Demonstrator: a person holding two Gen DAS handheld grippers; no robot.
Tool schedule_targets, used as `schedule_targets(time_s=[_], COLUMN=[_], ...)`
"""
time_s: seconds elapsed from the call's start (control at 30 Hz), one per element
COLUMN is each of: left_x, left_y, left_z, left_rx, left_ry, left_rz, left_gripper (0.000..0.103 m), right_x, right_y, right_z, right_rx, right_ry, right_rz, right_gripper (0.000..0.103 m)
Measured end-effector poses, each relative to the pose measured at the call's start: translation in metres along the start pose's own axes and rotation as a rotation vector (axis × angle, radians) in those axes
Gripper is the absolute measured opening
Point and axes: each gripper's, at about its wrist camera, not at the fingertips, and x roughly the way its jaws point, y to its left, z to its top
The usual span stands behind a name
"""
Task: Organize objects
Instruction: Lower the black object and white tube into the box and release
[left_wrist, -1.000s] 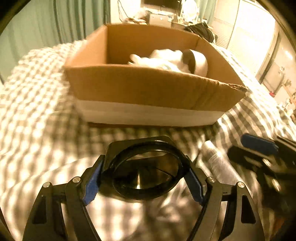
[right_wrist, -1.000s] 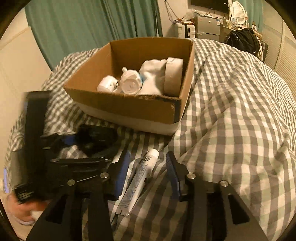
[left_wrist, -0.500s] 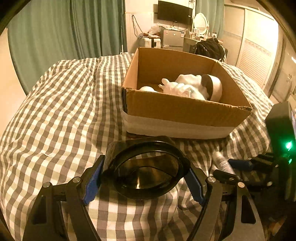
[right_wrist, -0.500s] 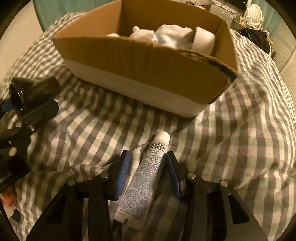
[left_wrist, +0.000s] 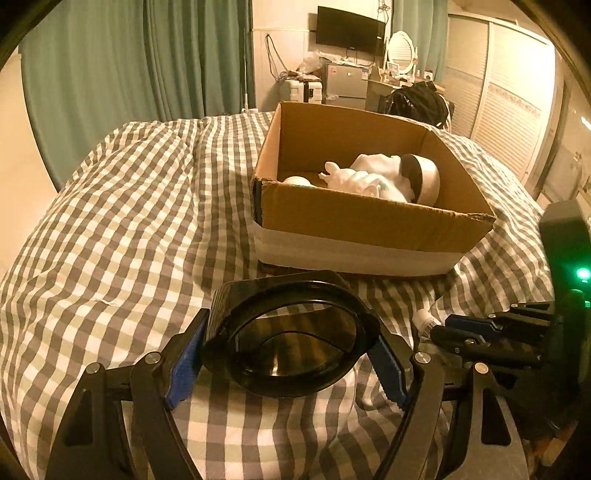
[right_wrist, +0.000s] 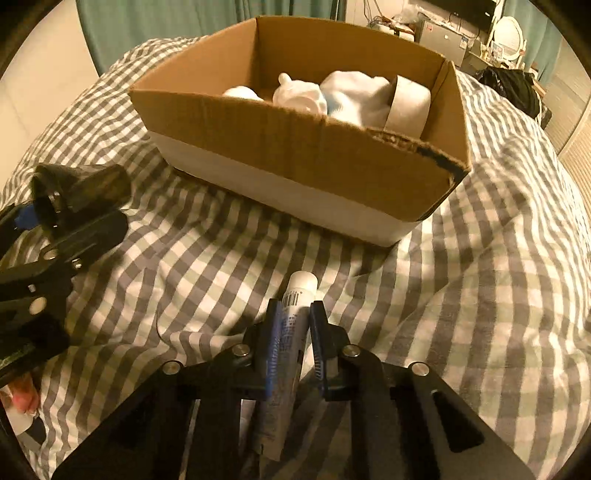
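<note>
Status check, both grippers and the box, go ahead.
Left gripper shut on black lid. Right gripper shut on tube. Cardboard box ahead, open, nothing blocking.

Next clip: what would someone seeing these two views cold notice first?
The open cardboard box on the checked bedspread draws the eye, with white items piled inside. Close to the camera, the left gripper is clamped on a black round container. In the right wrist view, the right gripper is shut on a white tube on the bedspread in front of the box.

box (left_wrist: 369, 225) wall ahead (top open), bedspread (left_wrist: 129, 206) free
</note>
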Motion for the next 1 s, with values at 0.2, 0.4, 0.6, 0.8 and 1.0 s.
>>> schedule_targets(time_s=[0.2,0.4,0.6,0.8,1.0], left_x=[0.004,0.009,0.002,-0.025,-0.041], left_y=[0.003,0.006,0.004,-0.003,-0.012], left_z=[-0.001,-0.002,0.001,0.03,0.079], left_rx=[-0.01,-0.022,-0.021,-0.009,0.023], left_ry=[0.011,0.023,0.011,-0.077,-0.178], left_rz=[0.001,-0.006,-0.02,-0.064,-0.065], left_gripper=[0.081,0.081,0.081,0.082,0.081], right_x=[0.012,0.036,0.002,-0.064,-0.127], right_y=[-0.001,-0.002,-0.007,-0.028,-0.013], right_z=[0.002,0.006,0.002,0.014,0.065], right_rx=[-0.003,-0.035,-0.013,0.032,0.02], right_ry=[0.047,0.124,0.004,-0.16,-0.333], right_rz=[-0.007,-0.04,0.001,0.068,0.076], right_gripper=[0.017,0.025,0.021,0.021,0.021])
